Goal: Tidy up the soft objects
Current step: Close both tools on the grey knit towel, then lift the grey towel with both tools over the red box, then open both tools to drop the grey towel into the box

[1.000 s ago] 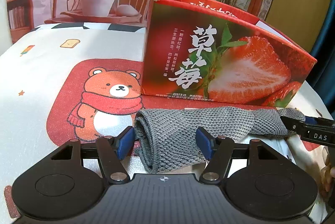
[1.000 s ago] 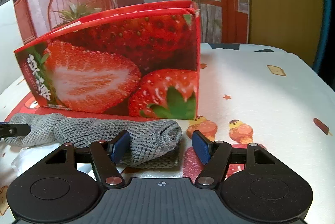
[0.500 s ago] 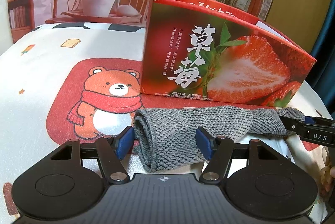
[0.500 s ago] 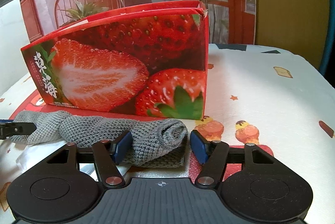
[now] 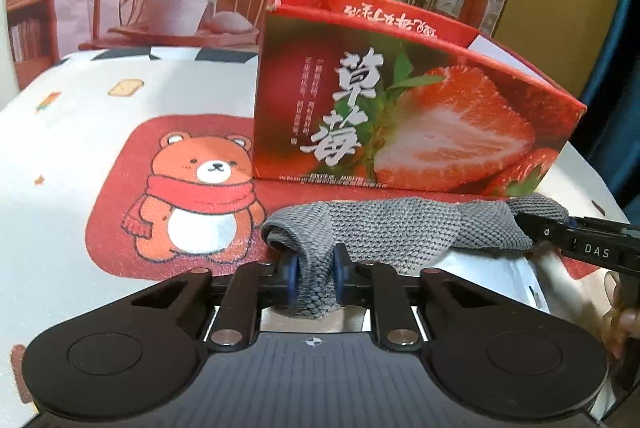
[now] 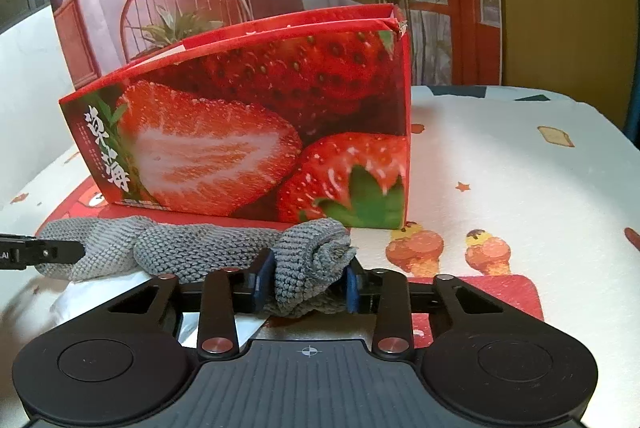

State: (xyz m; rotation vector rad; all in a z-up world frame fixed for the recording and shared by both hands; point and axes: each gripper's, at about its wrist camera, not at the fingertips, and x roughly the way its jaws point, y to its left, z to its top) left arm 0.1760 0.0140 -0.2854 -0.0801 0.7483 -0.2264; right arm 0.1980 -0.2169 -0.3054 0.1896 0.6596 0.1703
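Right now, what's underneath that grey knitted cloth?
Under the grey knitted cloth the printed tablecloth shows, plus something white and shiny near its middle. Which object that is stays unclear, since the cloth and both grippers cover most of it.

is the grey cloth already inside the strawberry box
No, the grey cloth lies on the table in front of the strawberry box, pinched at each end by a gripper.

Warm indoor light, fisheye-bent edges, slight motion blur throughout
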